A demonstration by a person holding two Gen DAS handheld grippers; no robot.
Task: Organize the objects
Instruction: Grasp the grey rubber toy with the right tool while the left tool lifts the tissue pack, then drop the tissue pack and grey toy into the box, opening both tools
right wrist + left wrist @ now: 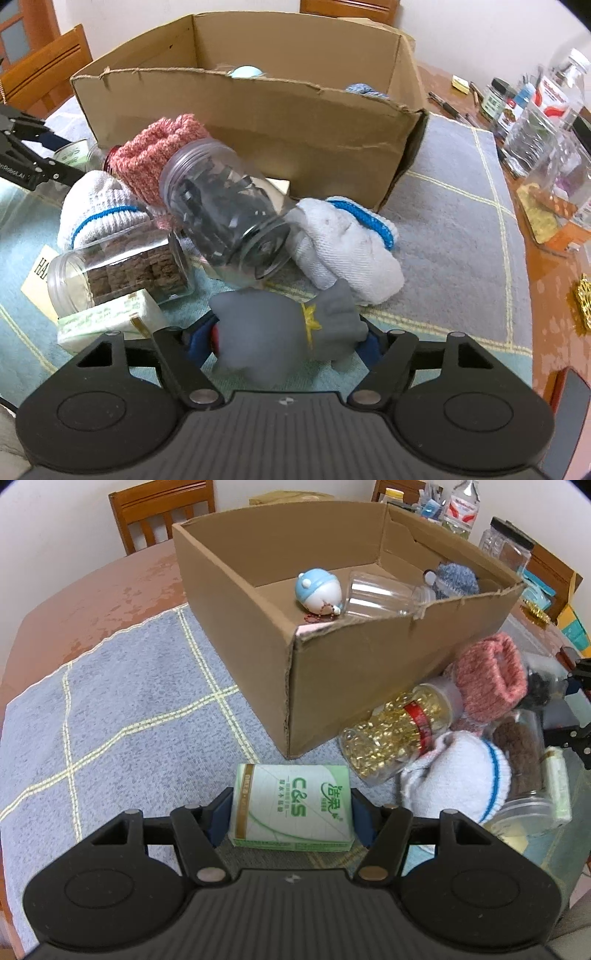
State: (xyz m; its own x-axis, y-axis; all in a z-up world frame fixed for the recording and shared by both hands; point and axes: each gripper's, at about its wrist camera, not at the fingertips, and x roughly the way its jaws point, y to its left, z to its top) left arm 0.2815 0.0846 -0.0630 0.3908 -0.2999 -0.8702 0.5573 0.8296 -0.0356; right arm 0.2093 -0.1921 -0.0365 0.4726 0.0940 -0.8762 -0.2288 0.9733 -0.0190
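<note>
My left gripper (291,812) is shut on a green and white tissue pack (295,794), its blue pads pressing both short ends, just above the blue checked cloth. My right gripper (284,338) is shut on a grey soft toy (269,332) with a yellow bow. The open cardboard box (351,679) stands behind both and holds a blue and white round toy (317,589), a clear jar (380,594) on its side and a blue knitted piece (456,578). In front of the box lie a jar of gold capsules (391,738), a pink knitted sock (159,151) and a jar of dark bits (225,218).
White socks with blue stripes (347,247), a jar of brown pieces (122,273) and a second tissue pack (107,321) lie in the pile. Bottles and jars (535,122) crowd the table's right side. Wooden chairs (162,513) stand behind the table. The checked cloth (122,709) is bare left of the box.
</note>
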